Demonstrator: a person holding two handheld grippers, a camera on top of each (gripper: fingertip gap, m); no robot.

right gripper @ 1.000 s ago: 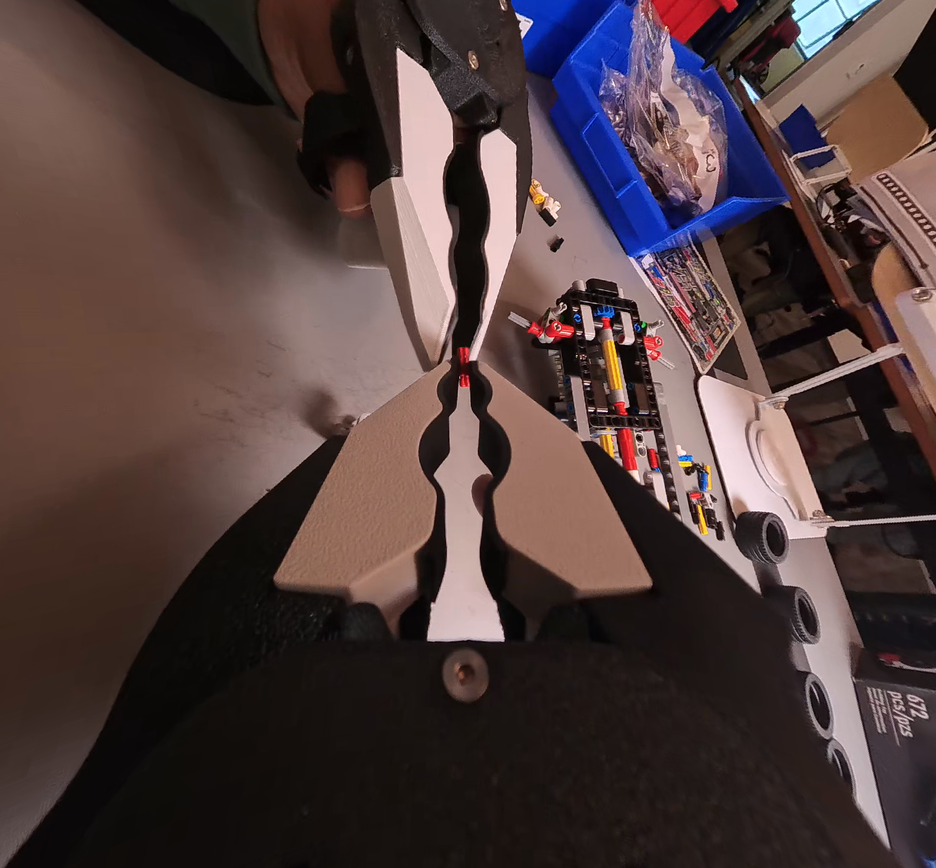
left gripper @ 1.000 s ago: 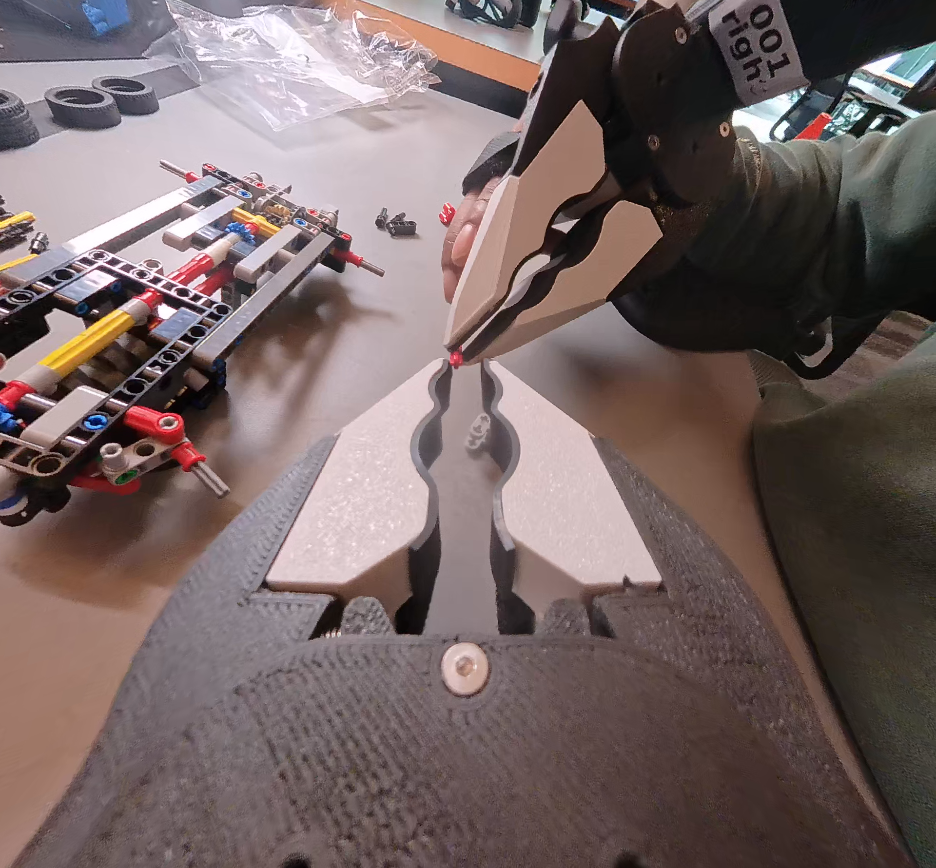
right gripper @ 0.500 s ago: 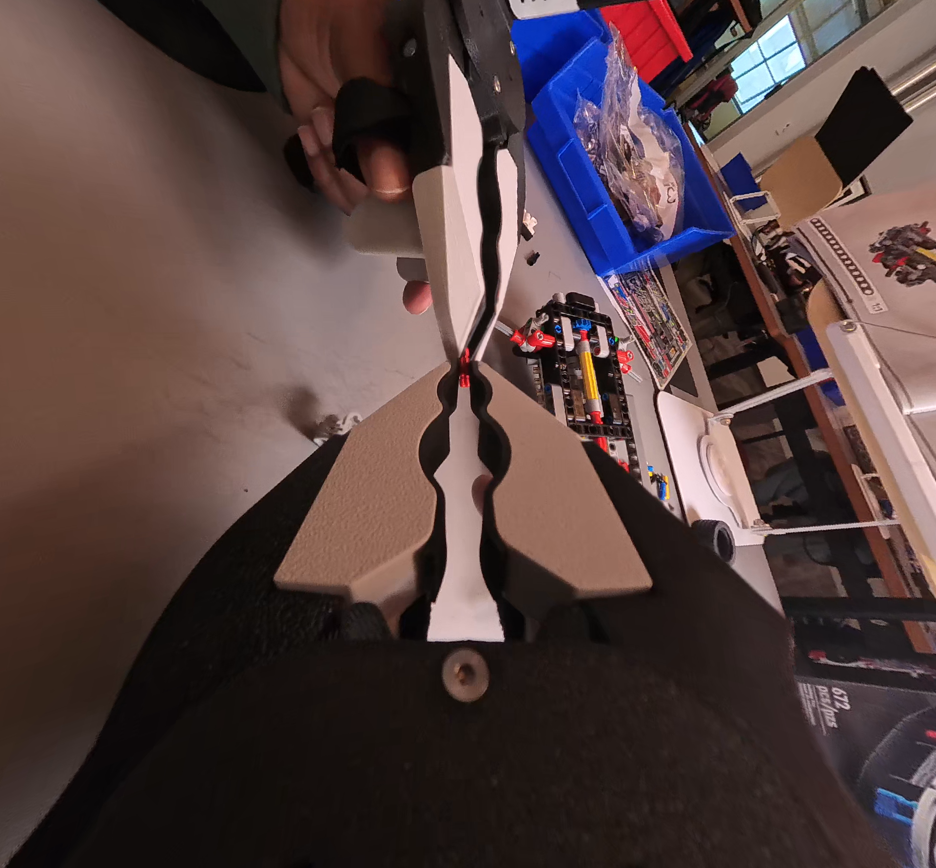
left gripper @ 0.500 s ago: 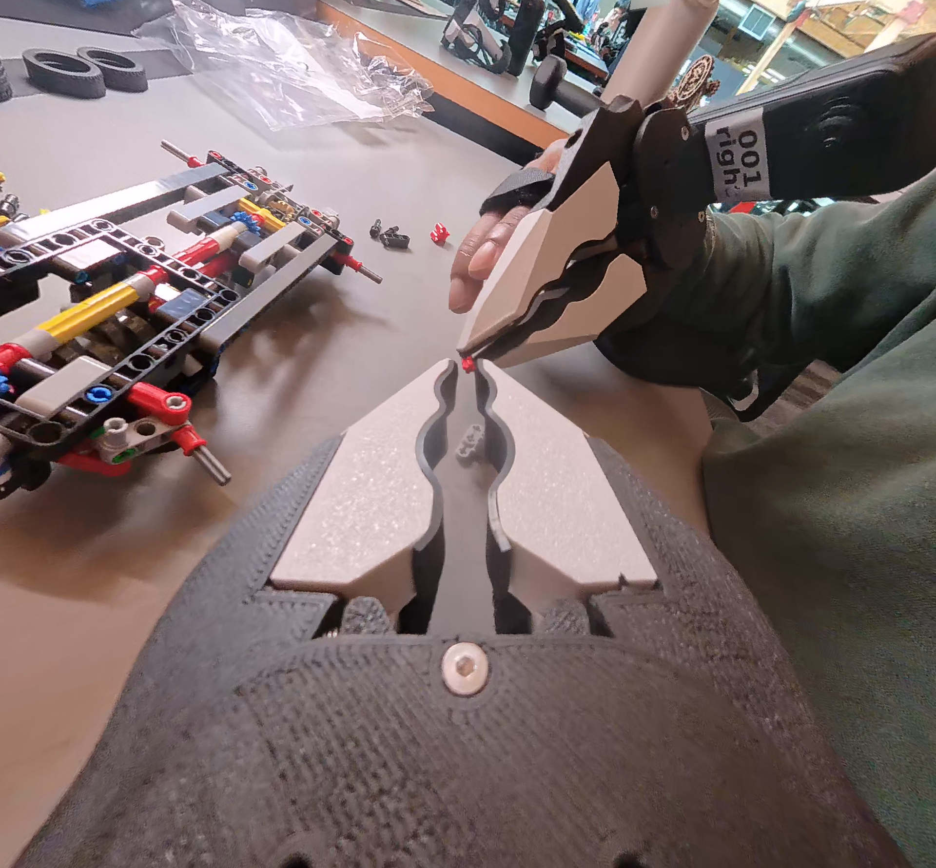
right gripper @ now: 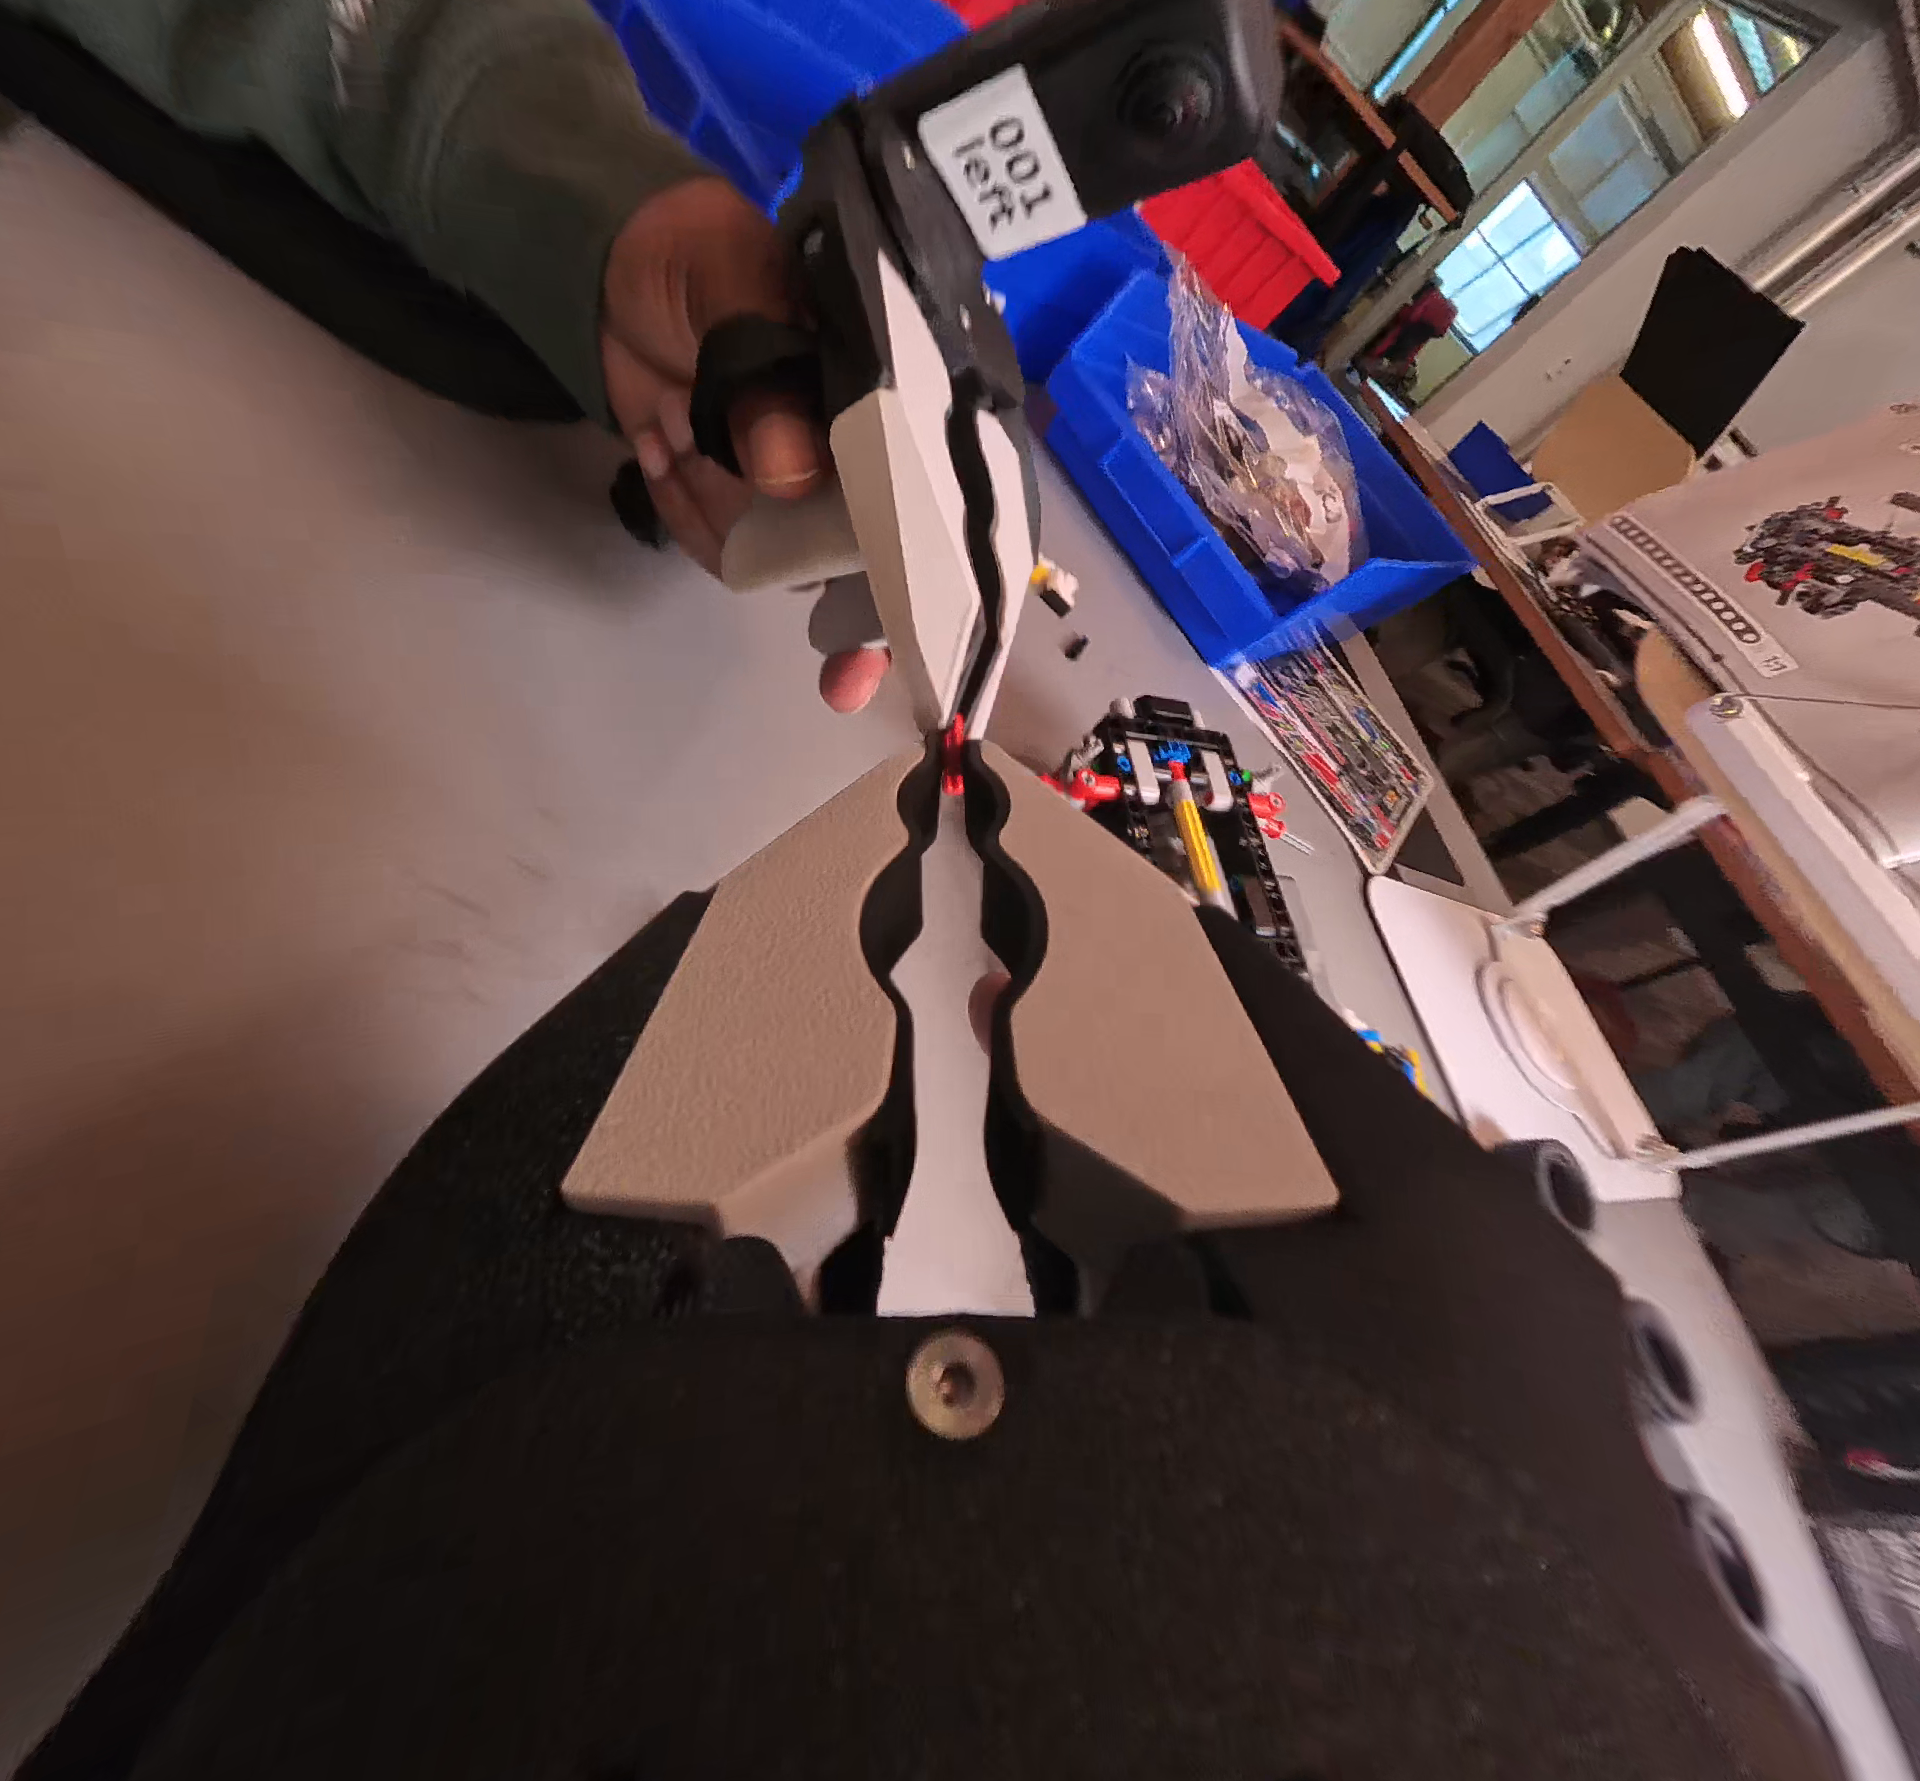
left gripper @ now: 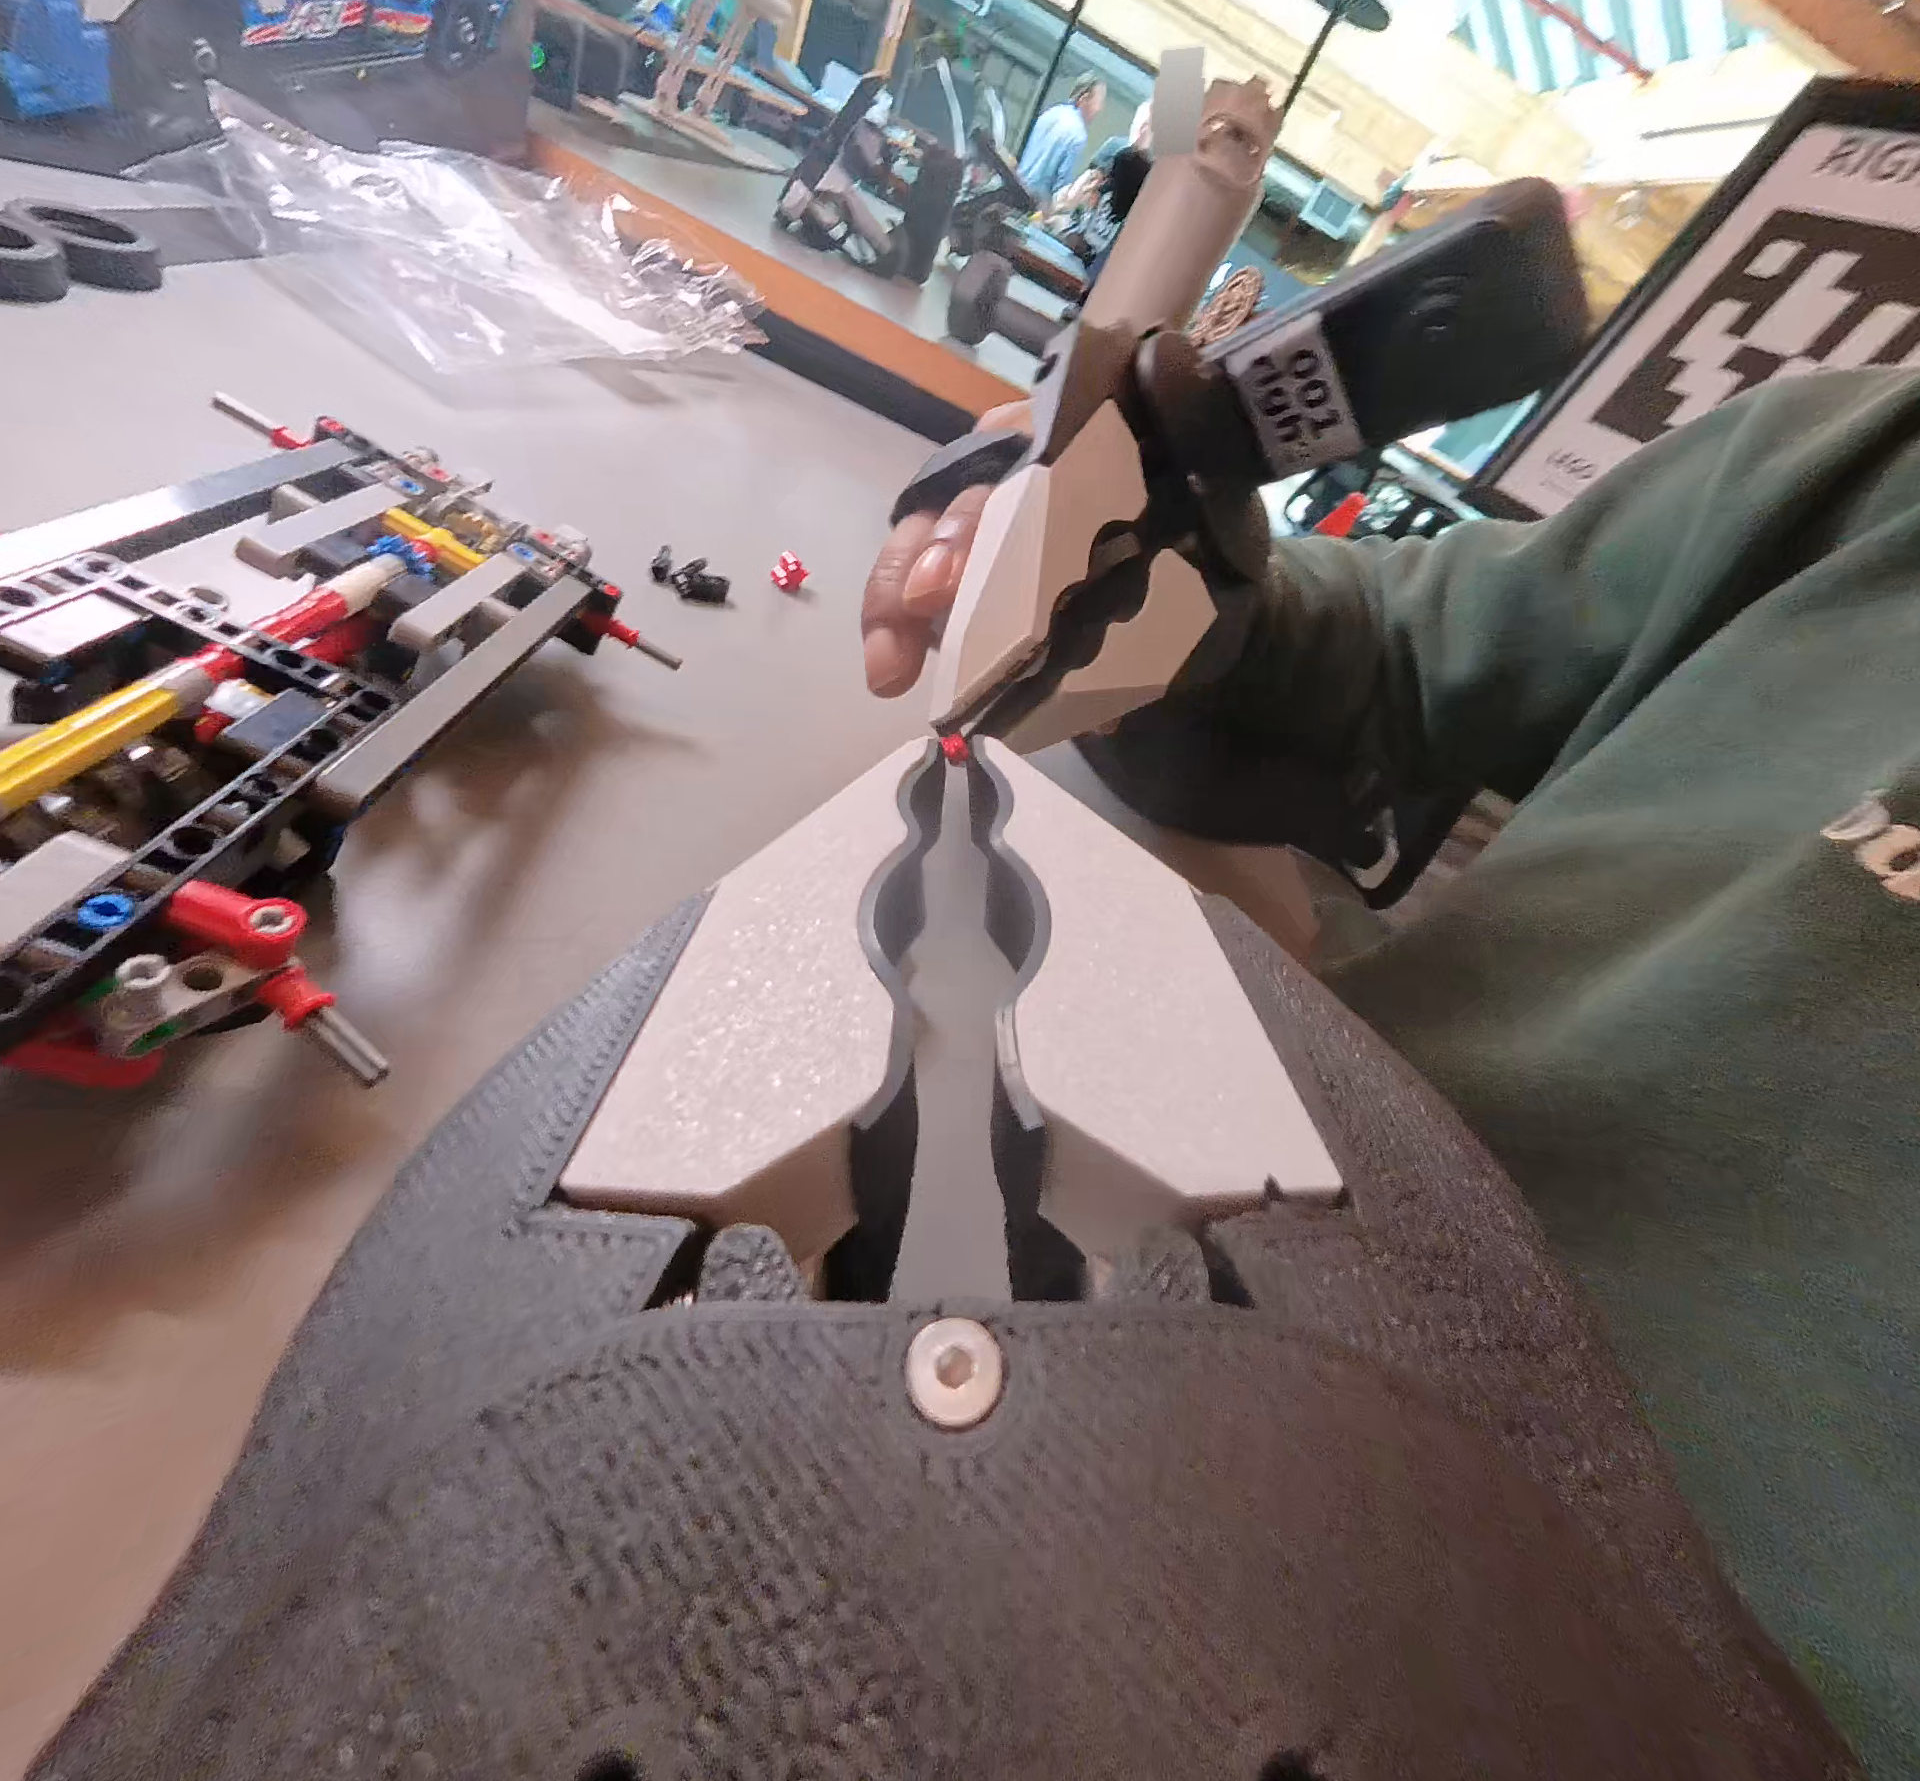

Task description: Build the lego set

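Observation:
A small red pin (left gripper: pixel 951 747) is pinched between the tips of both grippers, tip to tip, held above the table. My left gripper (left gripper: pixel 951 757) is shut on one end of it. My right gripper (right gripper: pixel 953 775) is shut on the other end, where the red pin (right gripper: pixel 953 763) also shows. The right gripper (left gripper: pixel 961 723) comes in from the upper right in the left wrist view. The left gripper (right gripper: pixel 964 715) comes down from above in the right wrist view. The part-built chassis (left gripper: pixel 260 651) of black, grey, yellow and red beams lies on the table to the left, also in the right wrist view (right gripper: pixel 1184 796).
Loose black pins (left gripper: pixel 691 578) and a small red piece (left gripper: pixel 790 571) lie beyond the chassis. A clear plastic bag (left gripper: pixel 468 266) and tyres (left gripper: pixel 83 245) lie farther back. Blue bins (right gripper: pixel 1247 505), an instruction sheet (right gripper: pixel 1330 744) and more tyres (right gripper: pixel 1558 1181) stand past the chassis. Both grippers' tips are close together, under 4 cm apart.
Both grippers have risen and tilted together, still joined at the red pin. The small grey piece seen on the table between my left fingers is out of sight.

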